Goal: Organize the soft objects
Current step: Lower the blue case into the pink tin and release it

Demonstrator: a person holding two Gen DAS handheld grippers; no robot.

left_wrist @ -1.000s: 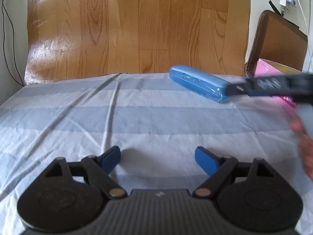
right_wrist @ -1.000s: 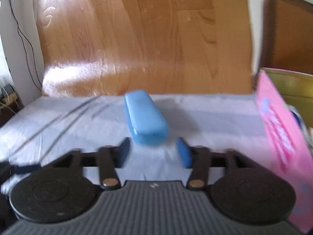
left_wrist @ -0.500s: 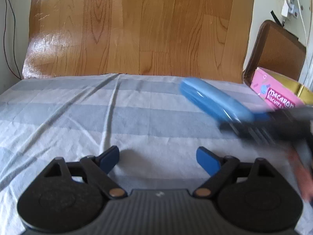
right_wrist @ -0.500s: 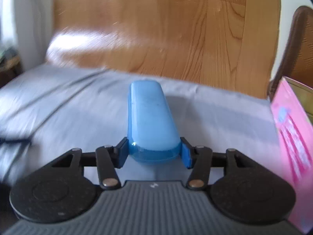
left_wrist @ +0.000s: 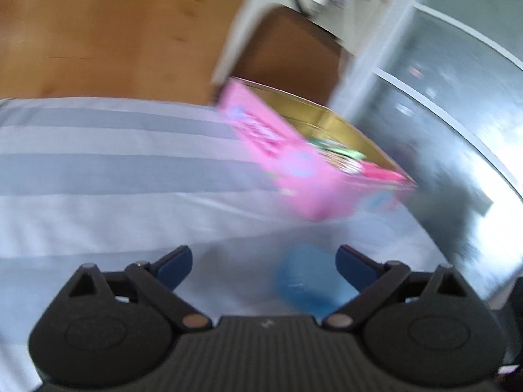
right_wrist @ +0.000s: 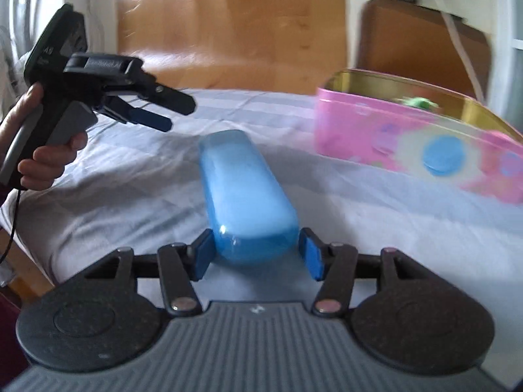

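A long blue soft case (right_wrist: 245,192) sits between the pads of my right gripper (right_wrist: 256,254), which is shut on its near end and holds it above the striped sheet (right_wrist: 130,189). The case shows as a blue blur low in the left wrist view (left_wrist: 304,281). My left gripper (left_wrist: 263,266) is open and empty; it also shows in the right wrist view (right_wrist: 153,114), up left of the case. A pink biscuit tin (right_wrist: 408,143) with a gold inside stands open at the right, with small items in it, and shows in the left wrist view (left_wrist: 294,163).
The bed's striped sheet (left_wrist: 98,179) fills the foreground. Wooden floor (right_wrist: 245,32) lies beyond the bed. A brown chair (right_wrist: 418,45) stands behind the tin. A grey glass door (left_wrist: 457,114) is at the far right.
My right gripper has lifted the blue case and swung it toward the pink tin. My left gripper has swung sharply right, open as before, and now faces the tin.
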